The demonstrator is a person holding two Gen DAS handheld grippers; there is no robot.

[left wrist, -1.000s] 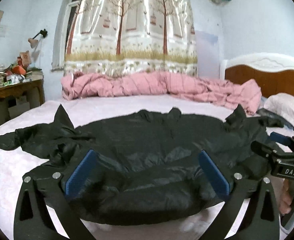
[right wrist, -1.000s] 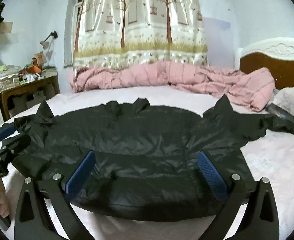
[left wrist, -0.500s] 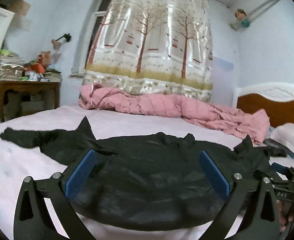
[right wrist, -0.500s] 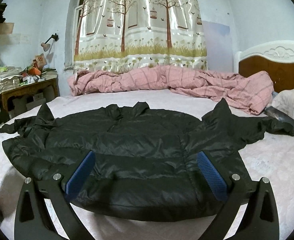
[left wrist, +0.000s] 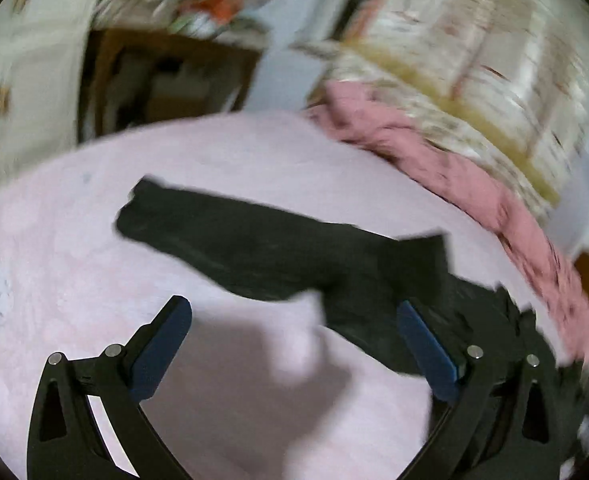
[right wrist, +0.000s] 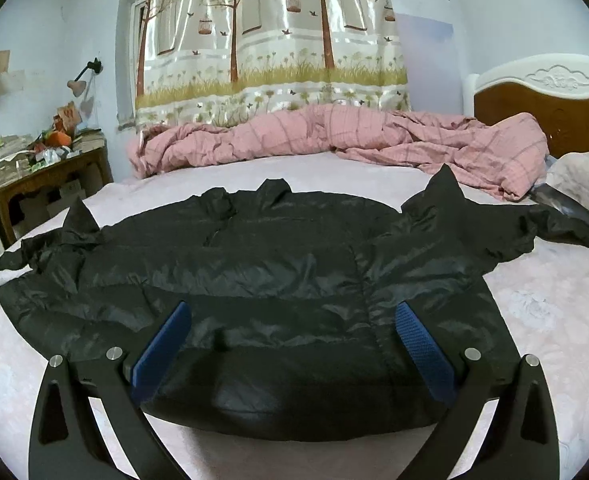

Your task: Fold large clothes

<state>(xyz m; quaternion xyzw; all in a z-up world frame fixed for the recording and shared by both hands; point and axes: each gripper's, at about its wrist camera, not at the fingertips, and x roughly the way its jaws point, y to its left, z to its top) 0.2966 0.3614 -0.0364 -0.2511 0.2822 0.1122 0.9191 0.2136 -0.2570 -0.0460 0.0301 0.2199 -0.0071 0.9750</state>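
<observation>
Across the pink bed [right wrist: 542, 320] we have the black jacket [right wrist: 254, 280] spread flat, both sleeves thrown outward and the hem nearest us. It is puffy and slick, so we judge a fold may spring open or slide unless pressed down. The left sleeve [left wrist: 222, 236] lies well out to the side; dragging it could pull the body askew. Our left gripper [left wrist: 294, 344] is spread wide and empty above bare sheet, its view blurred, so a rushed pinch could miss the cloth. Our right gripper [right wrist: 292, 344] is likewise wide, holding nothing, over the hem.
</observation>
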